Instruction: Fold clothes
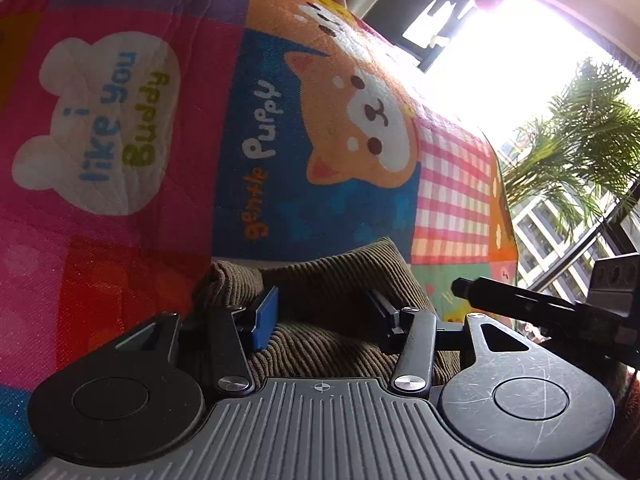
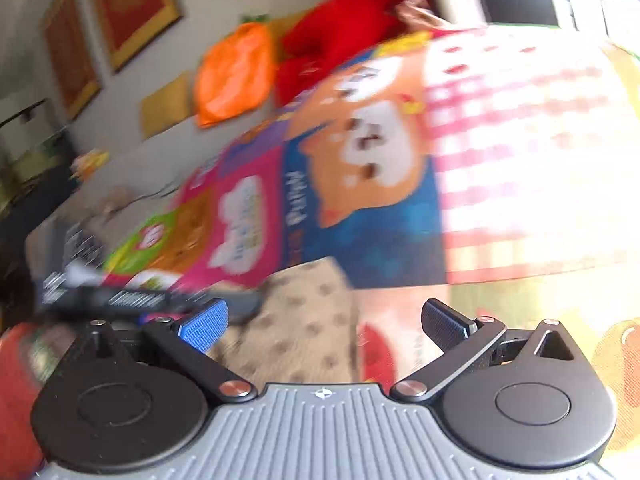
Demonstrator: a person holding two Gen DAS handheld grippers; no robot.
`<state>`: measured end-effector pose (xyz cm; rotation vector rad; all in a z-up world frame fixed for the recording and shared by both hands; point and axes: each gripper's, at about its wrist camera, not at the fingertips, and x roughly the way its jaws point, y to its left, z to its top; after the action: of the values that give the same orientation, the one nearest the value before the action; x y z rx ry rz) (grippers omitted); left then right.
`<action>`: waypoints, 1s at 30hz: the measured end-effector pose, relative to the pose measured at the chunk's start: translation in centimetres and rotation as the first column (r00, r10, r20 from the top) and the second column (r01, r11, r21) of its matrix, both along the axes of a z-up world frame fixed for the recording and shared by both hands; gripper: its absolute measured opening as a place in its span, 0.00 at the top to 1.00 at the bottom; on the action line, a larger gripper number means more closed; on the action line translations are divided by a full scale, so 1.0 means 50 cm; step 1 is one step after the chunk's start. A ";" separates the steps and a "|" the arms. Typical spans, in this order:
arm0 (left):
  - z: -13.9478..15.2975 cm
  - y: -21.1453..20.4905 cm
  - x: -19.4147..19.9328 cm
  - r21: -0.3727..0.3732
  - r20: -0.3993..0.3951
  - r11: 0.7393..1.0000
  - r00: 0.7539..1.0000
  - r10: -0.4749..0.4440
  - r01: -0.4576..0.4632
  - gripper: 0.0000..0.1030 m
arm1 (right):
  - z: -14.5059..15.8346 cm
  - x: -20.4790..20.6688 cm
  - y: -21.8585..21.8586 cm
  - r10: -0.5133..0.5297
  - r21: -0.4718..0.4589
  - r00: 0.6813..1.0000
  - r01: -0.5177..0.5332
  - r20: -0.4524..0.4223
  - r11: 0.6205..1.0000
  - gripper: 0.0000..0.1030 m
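A brown corduroy garment lies bunched on the colourful cartoon mat. My left gripper is shut on it: the thick ribbed folds fill the gap between the blue pad and the black finger, and some cloth spills past the left pad. In the blurred right wrist view the same garment lies just ahead and left of centre. My right gripper stands wide open over the garment's edge and the mat, with neither pad touching it. The left gripper shows as a dark blur at the left.
The mat carries a puppy picture and a pink checked patch. A bright window with palm plants is to the right. A black part of the other gripper juts in from the right. An orange cushion and a red cushion lie at the mat's far end.
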<state>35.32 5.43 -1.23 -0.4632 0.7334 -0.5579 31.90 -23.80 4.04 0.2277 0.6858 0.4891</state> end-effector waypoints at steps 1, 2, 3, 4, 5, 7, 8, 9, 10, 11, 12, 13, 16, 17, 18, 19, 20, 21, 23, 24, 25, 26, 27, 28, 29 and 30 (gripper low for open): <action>-0.001 0.001 -0.002 0.005 0.005 1.000 1.000 -0.001 0.001 0.49 | -0.018 0.023 0.010 -0.026 -0.017 0.999 0.026 -0.029 1.000 0.00; -0.002 0.002 -0.005 0.011 0.010 1.000 1.000 -0.002 0.002 0.49 | -0.036 0.046 0.022 -0.052 -0.038 0.997 0.050 -0.056 0.998 0.00; -0.002 0.003 -0.007 0.017 0.016 1.000 1.000 -0.004 0.003 0.49 | -0.056 0.063 0.033 -0.075 -0.081 0.994 0.069 -0.078 0.994 0.00; -0.002 0.006 -0.009 0.023 0.024 1.000 1.000 -0.004 0.004 0.49 | -0.069 0.071 0.040 -0.087 -0.089 0.992 0.079 -0.088 0.993 0.00; -0.003 0.011 -0.011 0.021 0.029 1.000 1.000 -0.006 0.005 0.49 | -0.080 0.075 0.039 -0.094 -0.066 0.991 0.087 -0.099 0.994 0.00; -0.006 0.020 -0.010 -0.002 0.031 1.000 0.999 -0.007 0.007 0.49 | -0.088 0.082 0.035 -0.095 -0.039 0.988 0.091 -0.121 0.995 0.00; -0.007 0.020 -0.009 -0.007 0.033 1.000 0.999 -0.007 0.007 0.49 | -0.089 0.082 0.035 -0.093 -0.040 0.988 0.088 -0.123 0.995 0.00; -0.007 0.019 -0.007 -0.012 0.034 1.000 0.999 -0.007 0.007 0.49 | -0.089 0.081 0.034 -0.091 -0.043 0.988 0.086 -0.124 0.995 0.00; -0.008 0.019 -0.007 -0.014 0.037 1.000 0.999 -0.007 0.007 0.49 | -0.087 0.076 0.037 -0.095 -0.052 0.988 0.089 -0.120 0.995 0.00; -0.007 0.018 -0.007 -0.008 0.042 1.000 0.999 -0.007 0.007 0.49 | -0.085 0.071 0.039 -0.099 -0.062 0.988 0.093 -0.115 0.994 0.00; -0.005 0.016 -0.007 0.000 0.046 1.000 0.999 -0.008 0.008 0.49 | -0.082 0.066 0.042 -0.104 -0.072 0.988 0.096 -0.111 0.993 0.00; -0.004 0.016 -0.006 0.005 0.047 1.000 0.999 -0.008 0.008 0.49 | -0.081 0.064 0.044 -0.107 -0.073 0.988 0.100 -0.111 0.992 0.00; 0.002 0.028 -0.004 -0.011 0.025 1.000 1.000 0.008 -0.008 0.49 | -0.080 0.061 0.050 -0.117 -0.073 0.987 0.109 -0.113 0.991 0.00; 0.008 0.036 -0.006 -0.021 0.015 0.999 0.999 0.028 -0.028 0.49 | -0.080 0.060 0.049 -0.119 -0.071 0.986 0.112 -0.113 0.991 0.00; 0.015 0.043 -0.010 -0.026 0.008 0.998 0.999 0.052 -0.052 0.47 | -0.079 0.057 0.049 -0.123 -0.072 0.986 0.115 -0.109 0.991 0.00; 0.024 0.051 -0.019 -0.023 0.009 0.997 0.997 0.073 -0.073 0.41 | -0.078 0.054 0.049 -0.127 -0.074 0.986 0.119 -0.105 0.990 0.00; 0.033 0.057 -0.031 -0.008 0.021 0.996 0.996 0.092 -0.091 0.37 | -0.076 0.050 0.052 -0.129 -0.084 0.987 0.121 -0.093 0.989 0.00; 0.041 0.062 -0.044 0.015 0.036 0.994 0.994 0.107 -0.108 0.27 | -0.074 0.046 0.054 -0.131 -0.096 0.988 0.123 -0.079 0.988 0.00; 0.045 0.066 -0.067 0.093 0.048 0.985 0.989 0.141 -0.145 0.21 | -0.070 0.039 0.059 -0.131 -0.115 0.990 0.124 -0.055 0.986 0.00; 0.041 0.065 -0.074 0.142 0.041 0.977 0.987 0.153 -0.157 0.20 | -0.068 0.037 0.061 -0.133 -0.120 0.990 0.126 -0.050 0.985 0.00; 0.033 0.064 -0.077 0.191 0.030 0.968 0.987 0.160 -0.163 0.21 | -0.067 0.036 0.063 -0.134 -0.124 0.990 0.128 -0.045 0.984 0.00; 0.025 0.064 -0.079 0.236 0.021 0.957 0.985 0.171 -0.171 0.22 | -0.064 0.034 0.064 -0.133 -0.130 0.990 0.127 -0.040 0.983 0.00; 0.017 0.068 -0.078 0.272 0.015 0.944 0.981 0.193 -0.189 0.22 | -0.061 0.031 0.065 -0.131 -0.137 0.991 0.125 -0.035 0.983 0.00; 0.010 0.073 -0.077 0.301 0.012 0.931 0.977 0.214 -0.207 0.22 | -0.058 0.029 0.066 -0.130 -0.144 0.991 0.124 -0.030 0.982 0.00; 0.006 0.082 -0.073 0.308 0.012 0.924 0.972 0.234 -0.226 0.22 | -0.049 0.018 0.067 -0.113 -0.154 0.993 0.110 -0.015 0.982 0.00; 0.003 0.091 -0.070 0.313 0.012 0.918 0.968 0.252 -0.243 0.22 | -0.040 0.008 0.068 -0.095 -0.164 0.995 0.094 0.001 0.982 0.00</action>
<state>31.82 10.00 -1.10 -0.2620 0.7612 -0.1908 32.28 -20.43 2.06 0.1067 0.7150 0.3395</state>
